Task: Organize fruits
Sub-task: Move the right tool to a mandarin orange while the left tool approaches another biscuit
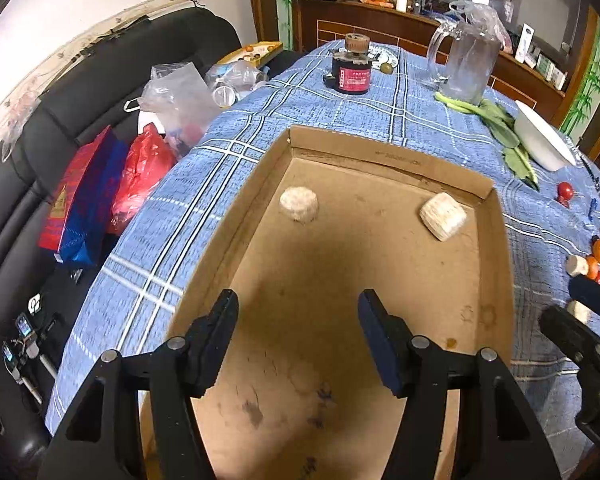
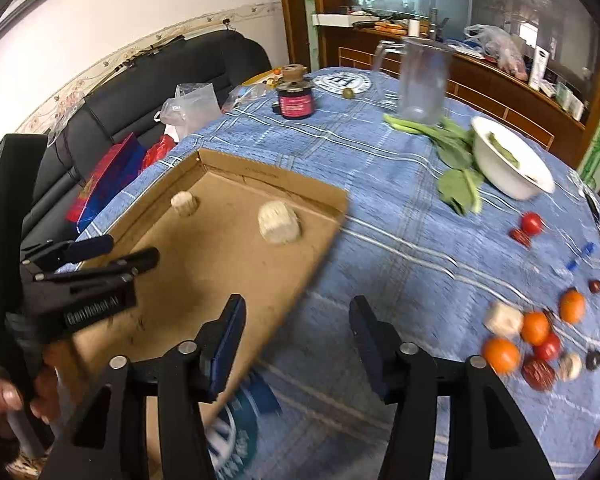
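My left hand-held gripper (image 1: 298, 336) hangs over the near end of the box (image 1: 496, 248), jaws wide and empty. My right hand-held gripper (image 2: 298, 338) is also wide and empty, above the bare table (image 2: 380, 184) just right of the box's near edge.

Two pale chunks (image 1: 299, 204) already lie at the far end of the box, well apart from each other. The rest of the fruit sits in a loose cluster at the right near side of the table: oranges (image 2: 501, 355), small tomatoes (image 2: 532, 223), dark red dates (image 2: 538, 373) and another pale chunk (image 2: 503, 319). The right view is smeared there, so I cannot say exactly which pieces touch.

The step in hand, I judge, is fetching the next piece with the right side. To do it well I should pick a piece at the edge of the cluster, such as the near orange, so the fingers do not shove its neighbours. I should come down with one finger on each side, close across its widest part, and squeeze gently, since round fruit can roll or squirt out. Then lift clear of the box wall before setting it down away from the chunks. The left should stay out of the path.
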A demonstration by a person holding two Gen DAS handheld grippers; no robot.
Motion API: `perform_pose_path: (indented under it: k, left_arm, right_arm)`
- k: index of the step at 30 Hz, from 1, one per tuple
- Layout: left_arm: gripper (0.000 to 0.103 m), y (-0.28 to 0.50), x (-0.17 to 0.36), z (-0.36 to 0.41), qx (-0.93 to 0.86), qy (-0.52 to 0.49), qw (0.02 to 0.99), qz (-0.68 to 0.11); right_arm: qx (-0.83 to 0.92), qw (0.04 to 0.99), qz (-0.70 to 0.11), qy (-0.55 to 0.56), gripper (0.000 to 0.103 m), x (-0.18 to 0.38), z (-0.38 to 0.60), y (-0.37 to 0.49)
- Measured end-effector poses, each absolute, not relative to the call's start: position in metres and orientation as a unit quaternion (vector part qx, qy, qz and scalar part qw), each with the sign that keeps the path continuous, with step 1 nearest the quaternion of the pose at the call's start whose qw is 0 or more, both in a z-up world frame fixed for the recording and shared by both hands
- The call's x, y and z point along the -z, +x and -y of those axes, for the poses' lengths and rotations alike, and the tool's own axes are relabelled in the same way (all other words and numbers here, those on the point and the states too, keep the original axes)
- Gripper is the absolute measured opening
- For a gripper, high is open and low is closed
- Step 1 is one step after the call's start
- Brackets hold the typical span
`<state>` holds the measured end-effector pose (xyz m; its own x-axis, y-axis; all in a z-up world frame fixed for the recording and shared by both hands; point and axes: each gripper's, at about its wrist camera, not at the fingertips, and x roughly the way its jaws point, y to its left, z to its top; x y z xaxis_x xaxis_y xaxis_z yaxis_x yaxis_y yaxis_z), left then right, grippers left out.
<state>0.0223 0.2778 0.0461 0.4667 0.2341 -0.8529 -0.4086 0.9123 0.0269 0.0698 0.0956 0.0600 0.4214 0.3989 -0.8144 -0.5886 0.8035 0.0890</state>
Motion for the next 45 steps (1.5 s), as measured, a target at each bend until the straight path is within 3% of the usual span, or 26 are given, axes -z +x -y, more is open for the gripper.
perform_pose_path:
  k: [8, 12, 17, 20, 26, 39, 45]
  left_arm:
    - [0.062, -0.013, -0.058, -0.24, -0.197, -0.078, 0.858, -0.468]
    - [0.069, -0.025, -0.061, -0.209, -0.176, -0.078, 0.864, -0.465]
    - [0.07, -0.018, -0.061, -0.157, -0.133, -0.052, 0.871, -0.47]
    - [0.078, -0.008, -0.058, -0.124, -0.103, -0.038, 0.872, -0.478]
    - [0.079, 0.018, -0.046, -0.063, -0.065, 0.006, 0.867, -0.494]
    - [0.079, 0.077, -0.025, -0.016, -0.053, 0.013, 0.856, -0.514]
    - [0.079, 0.105, -0.007, -0.01, -0.055, -0.003, 0.847, -0.528]
  right_arm:
    - [-0.276, 0.84, -0.461, -0.07, 0.066, -0.061, -0.016, 0.037]
    - [-0.255, 0.842, -0.472, -0.06, 0.066, -0.054, 0.036, 0.018]
    - [-0.2, 0.854, -0.478, -0.052, 0.066, -0.047, 0.109, 0.005]
    - [-0.147, 0.868, -0.472, -0.032, 0.066, -0.05, 0.165, 0.008]
    - [-0.034, 0.888, -0.458, -0.009, 0.069, -0.059, 0.274, 0.037]
    - [-0.016, 0.872, -0.489, -0.01, 0.069, -0.015, 0.33, 0.087]
    - [-0.03, 0.87, -0.491, -0.022, 0.052, -0.008, 0.332, 0.094]
